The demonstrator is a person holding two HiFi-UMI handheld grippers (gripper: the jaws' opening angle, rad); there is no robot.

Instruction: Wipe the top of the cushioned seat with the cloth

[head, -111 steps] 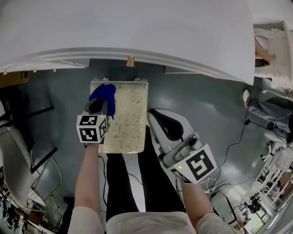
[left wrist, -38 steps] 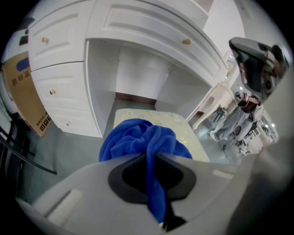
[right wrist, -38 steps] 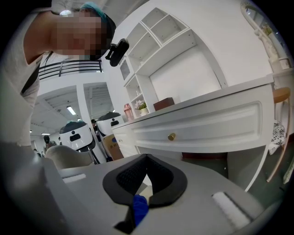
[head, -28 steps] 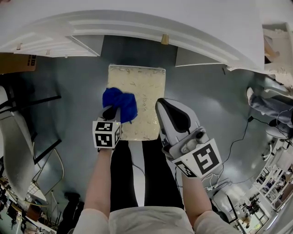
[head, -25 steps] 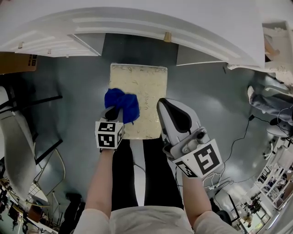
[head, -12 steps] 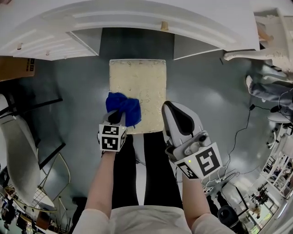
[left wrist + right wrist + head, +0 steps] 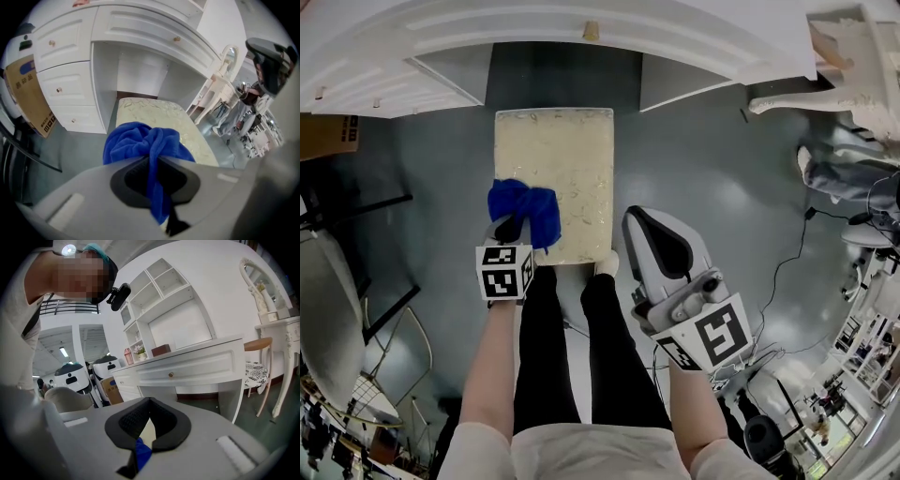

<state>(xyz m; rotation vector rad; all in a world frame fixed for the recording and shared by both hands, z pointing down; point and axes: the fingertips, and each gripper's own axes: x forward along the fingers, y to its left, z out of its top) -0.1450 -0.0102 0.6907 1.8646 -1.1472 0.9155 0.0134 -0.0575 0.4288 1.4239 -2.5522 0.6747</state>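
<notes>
The cream cushioned seat (image 7: 558, 159) stands on the grey floor in front of my legs. A bunched blue cloth (image 7: 523, 206) lies on its near-left part, and my left gripper (image 7: 512, 229) is shut on it. In the left gripper view the cloth (image 7: 138, 140) bulges out past the left gripper (image 7: 152, 161), with the seat (image 7: 154, 110) beyond. My right gripper (image 7: 643, 221) hangs off the seat's near-right corner, shut and empty. In the right gripper view, slivers of cloth (image 7: 143, 452) and seat (image 7: 147, 430) show through the right gripper (image 7: 149, 417).
A white desk with drawers (image 7: 581, 37) spans the far side, above the seat's far end. A cardboard box (image 7: 323, 136) and a chair (image 7: 328, 319) are at the left. Cables (image 7: 787, 281) trail over the floor at the right. My legs (image 7: 553, 356) stand at the seat's near edge.
My left gripper has drawn the cloth from the seat's far-left part back to its near-left part. The right gripper has stayed by the near-right corner.
</notes>
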